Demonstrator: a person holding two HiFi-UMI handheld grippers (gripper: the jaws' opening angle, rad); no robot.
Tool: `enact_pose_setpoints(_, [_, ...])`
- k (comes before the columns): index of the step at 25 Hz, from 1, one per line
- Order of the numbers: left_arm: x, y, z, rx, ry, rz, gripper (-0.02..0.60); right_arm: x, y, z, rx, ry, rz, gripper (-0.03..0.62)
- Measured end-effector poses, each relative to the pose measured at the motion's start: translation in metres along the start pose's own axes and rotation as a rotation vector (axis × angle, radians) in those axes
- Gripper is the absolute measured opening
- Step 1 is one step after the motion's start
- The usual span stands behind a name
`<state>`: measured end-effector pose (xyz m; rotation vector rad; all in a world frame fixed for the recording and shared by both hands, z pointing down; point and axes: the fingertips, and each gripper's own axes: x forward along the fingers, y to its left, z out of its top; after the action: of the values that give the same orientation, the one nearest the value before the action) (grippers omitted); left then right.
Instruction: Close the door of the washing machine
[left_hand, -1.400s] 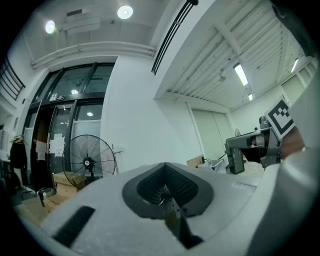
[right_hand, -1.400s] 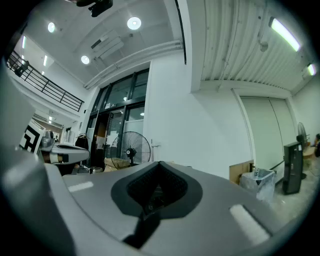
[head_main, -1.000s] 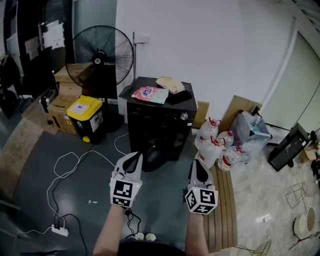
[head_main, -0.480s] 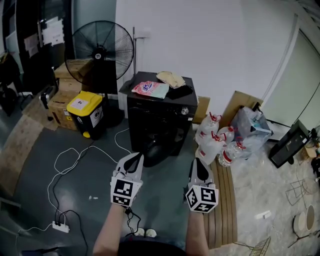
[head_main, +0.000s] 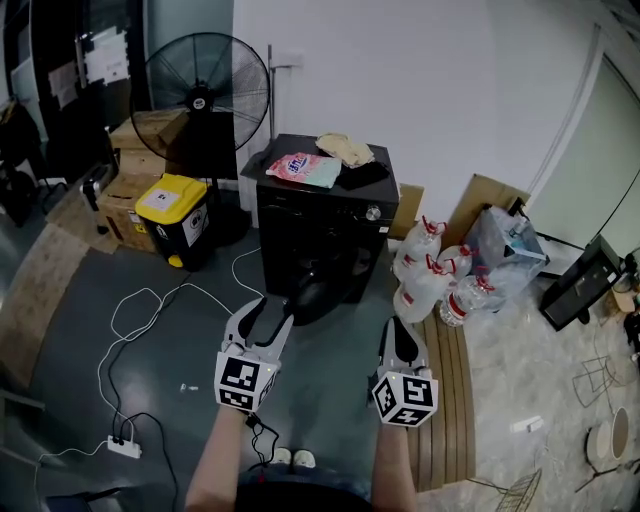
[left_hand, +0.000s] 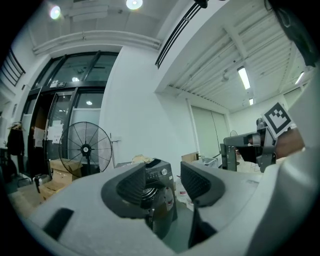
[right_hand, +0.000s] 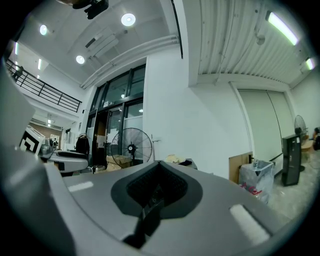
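A black washing machine (head_main: 325, 235) stands against the white wall, and its round door (head_main: 310, 292) hangs open at the front. My left gripper (head_main: 270, 306) is held level a short way in front of the door, its jaws opening with nothing between them. In the left gripper view the machine (left_hand: 161, 176) shows through the gap of the left gripper (left_hand: 162, 184). My right gripper (head_main: 397, 328) is beside it on the right, shut and empty; the right gripper view shows the right gripper (right_hand: 157, 186) with its pads pressed together.
A detergent pack (head_main: 303, 168) and a cloth (head_main: 346, 150) lie on the machine's top. A big fan (head_main: 200, 85) and a yellow-lidded bin (head_main: 172, 212) stand to its left, and water bottles (head_main: 430, 275) to its right. A white cable (head_main: 150, 305) with a power strip (head_main: 122, 447) crosses the floor.
The left gripper's jaws, shut in both earlier frames, now stand apart. Both grippers sit about where they were before the machine.
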<state>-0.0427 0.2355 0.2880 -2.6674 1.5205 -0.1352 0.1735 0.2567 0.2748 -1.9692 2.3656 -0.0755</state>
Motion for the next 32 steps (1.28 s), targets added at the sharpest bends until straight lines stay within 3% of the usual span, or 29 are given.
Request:
enact_pose_setpoints(4, [0.0, 0.001, -0.006, -0.01, 0.006, -0.006, 0.259, 0.0, 0.001, -0.006, 0.007, 0.008, -0.005, 0.011])
enact_pose_setpoints(22, [0.022, 0.039, -0.027, -0.027, 0.003, -0.052, 0.281, 0.034, 0.013, -0.028, 0.01, 0.029, -0.052, 0.011])
enact_pose_setpoints(32, [0.121, 0.08, -0.049, -0.02, 0.011, -0.009, 0.281, 0.147, -0.027, -0.046, 0.005, 0.014, 0.0, 0.011])
